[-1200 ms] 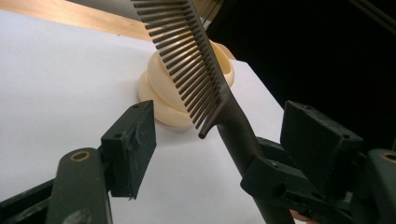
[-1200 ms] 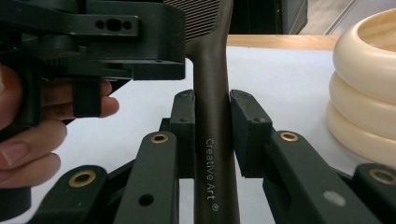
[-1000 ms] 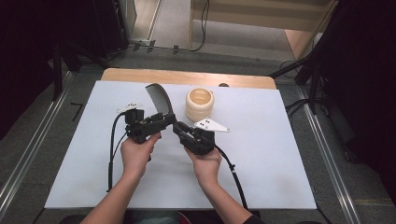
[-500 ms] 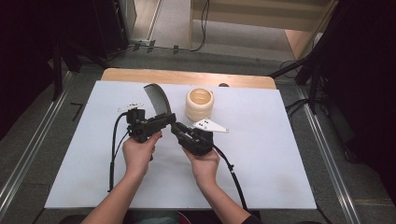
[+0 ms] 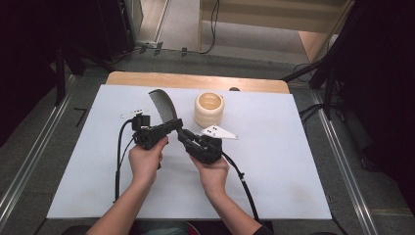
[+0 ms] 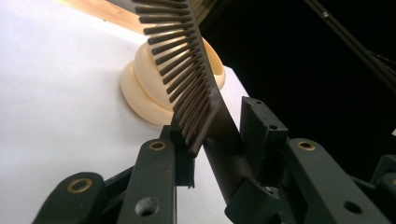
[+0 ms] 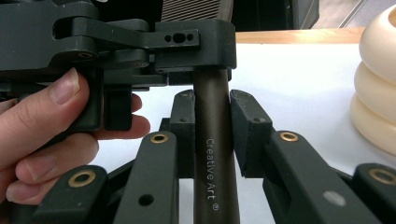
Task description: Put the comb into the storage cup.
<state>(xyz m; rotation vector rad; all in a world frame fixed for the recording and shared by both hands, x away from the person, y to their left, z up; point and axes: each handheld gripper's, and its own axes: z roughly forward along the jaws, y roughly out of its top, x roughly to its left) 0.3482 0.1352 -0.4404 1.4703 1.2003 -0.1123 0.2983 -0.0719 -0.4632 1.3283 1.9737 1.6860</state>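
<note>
A dark brown comb (image 5: 161, 104) with a curved row of teeth is held in the air between both grippers, above the white table top (image 5: 274, 161). My right gripper (image 5: 182, 133) is shut on its round handle (image 7: 212, 154), one pad on each side. My left gripper (image 5: 175, 123) has just been closing and now clamps the comb (image 6: 196, 79) where the teeth end, pads touching both sides (image 6: 219, 144). In the right gripper view the left gripper (image 7: 196, 46) sits across the handle just beyond my own jaws. A cream ribbed cup (image 5: 209, 108) stands right behind.
The cream cup (image 6: 140, 93) is close to the comb's teeth and shows at the right edge (image 7: 376, 88) of the right gripper view. A wooden strip (image 5: 195, 81) borders the far side. Black cables (image 5: 120, 156) trail back from both grippers across the white surface.
The left gripper's jaws have closed onto the comb. Both hands and the comb have stayed where they were.
</note>
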